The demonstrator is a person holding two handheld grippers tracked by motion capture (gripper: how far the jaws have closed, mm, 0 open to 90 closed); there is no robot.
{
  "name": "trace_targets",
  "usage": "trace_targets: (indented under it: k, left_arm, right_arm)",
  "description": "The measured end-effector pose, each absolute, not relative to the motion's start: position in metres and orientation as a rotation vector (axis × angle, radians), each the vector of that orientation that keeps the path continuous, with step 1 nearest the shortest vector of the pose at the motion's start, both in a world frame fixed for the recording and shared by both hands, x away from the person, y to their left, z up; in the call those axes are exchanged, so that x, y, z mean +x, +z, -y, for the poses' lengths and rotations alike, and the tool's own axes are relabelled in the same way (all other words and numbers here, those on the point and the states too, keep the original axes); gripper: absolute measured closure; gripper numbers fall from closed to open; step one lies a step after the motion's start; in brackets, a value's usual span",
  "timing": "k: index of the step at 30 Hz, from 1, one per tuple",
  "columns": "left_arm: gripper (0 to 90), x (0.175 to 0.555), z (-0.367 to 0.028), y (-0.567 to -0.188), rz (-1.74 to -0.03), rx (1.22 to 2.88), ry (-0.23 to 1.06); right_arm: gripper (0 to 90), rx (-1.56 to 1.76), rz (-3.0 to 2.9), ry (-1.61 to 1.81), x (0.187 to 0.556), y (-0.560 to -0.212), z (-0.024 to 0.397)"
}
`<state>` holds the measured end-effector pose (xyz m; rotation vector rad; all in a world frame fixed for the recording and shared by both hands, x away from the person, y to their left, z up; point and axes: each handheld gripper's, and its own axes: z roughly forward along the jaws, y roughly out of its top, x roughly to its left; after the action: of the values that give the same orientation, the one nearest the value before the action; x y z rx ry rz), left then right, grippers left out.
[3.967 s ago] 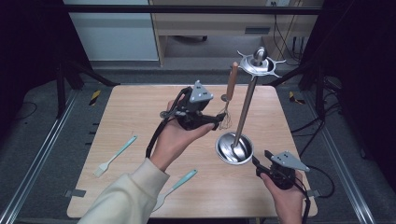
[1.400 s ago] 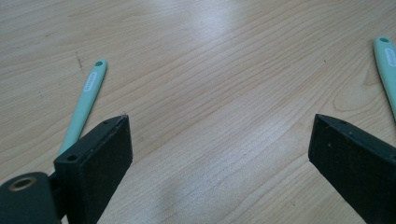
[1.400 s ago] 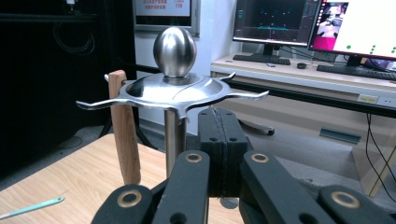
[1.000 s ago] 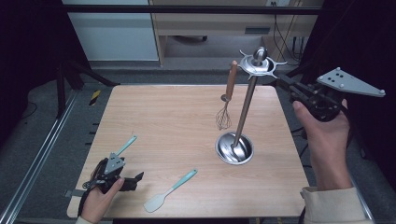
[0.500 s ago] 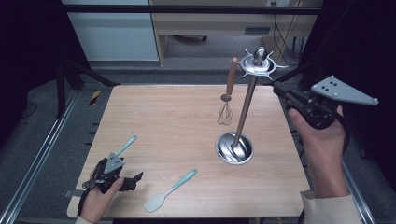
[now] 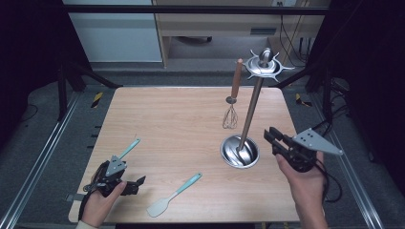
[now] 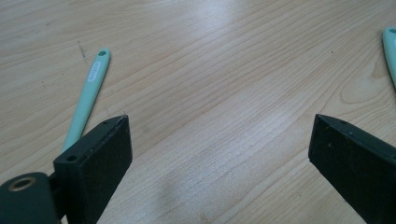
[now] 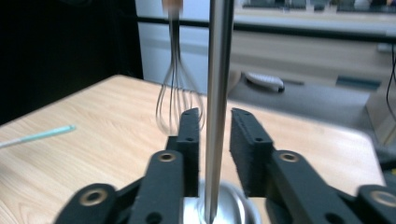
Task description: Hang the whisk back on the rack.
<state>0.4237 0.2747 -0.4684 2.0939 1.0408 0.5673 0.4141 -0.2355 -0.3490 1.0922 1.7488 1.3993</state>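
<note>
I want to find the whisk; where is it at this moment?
In the high view the whisk hangs from the steel stand at the table's far right, just left of the stand's pole, its wires above the wood.

Each black claw (image 6: 276, 139) carries a grey three-cornered plate, visible screw holes and a trailing cable.

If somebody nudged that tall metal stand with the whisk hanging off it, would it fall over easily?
Probably not from a light nudge: the stand rises from a wide round base that looks weighty. Pushed near the top it could tip, being tall and thin. The hanging whisk would likely swing.
</note>
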Motion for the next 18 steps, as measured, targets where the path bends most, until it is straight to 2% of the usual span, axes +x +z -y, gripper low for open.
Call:
trace_targets:
  k: [11, 18]
  left_arm:
    - [6.1, 0.427, -0.29, -0.462, -1.064, 2.017, 0.598]
    - [7.4, 0.429, -0.302, -0.458, -1.082, 1.993, 0.607]
  right_arm:
    - [48.0, 1.193, -1.803, 1.332, 0.415, -0.421, 0.22]
    - [38.9, 1.205, -1.839, 1.283, 0.414, -0.437, 0.215]
